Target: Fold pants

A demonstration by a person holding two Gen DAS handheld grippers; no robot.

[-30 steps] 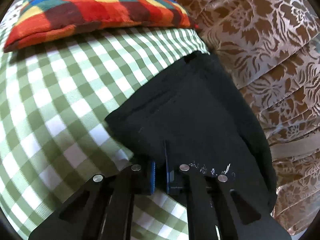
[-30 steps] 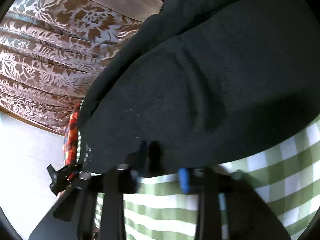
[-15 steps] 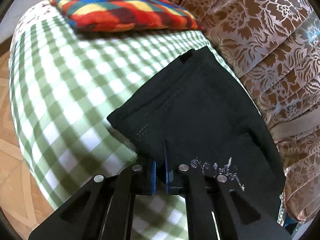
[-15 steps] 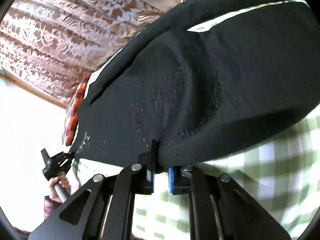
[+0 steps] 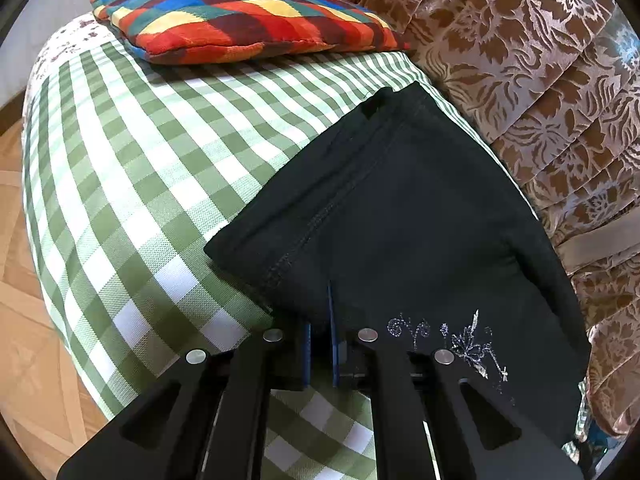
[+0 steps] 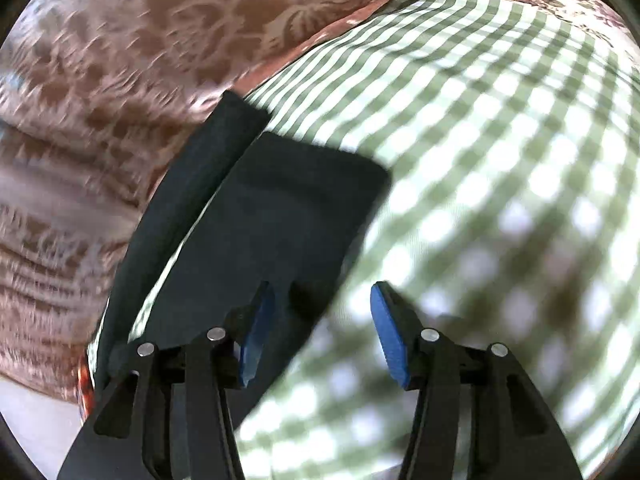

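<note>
Here one pair of black pants (image 5: 400, 208) is laid folded on the checked bed (image 5: 140, 168), pinched by the left tongs (image 5: 319, 344); the right tongs (image 6: 316, 320) are opening, nothing gripped. One pillow (image 5: 240, 12) is seen.

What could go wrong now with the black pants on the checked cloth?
1. The left gripper is shut on the near edge of the pants. If it lifts or pulls, the fold may open again.
2. The right gripper is opening, with nothing pinched between its pads, so that end lies free and may slide.
3. The pants lie close to the curtain at the edge of the checked cloth; a push could send them off.
</note>
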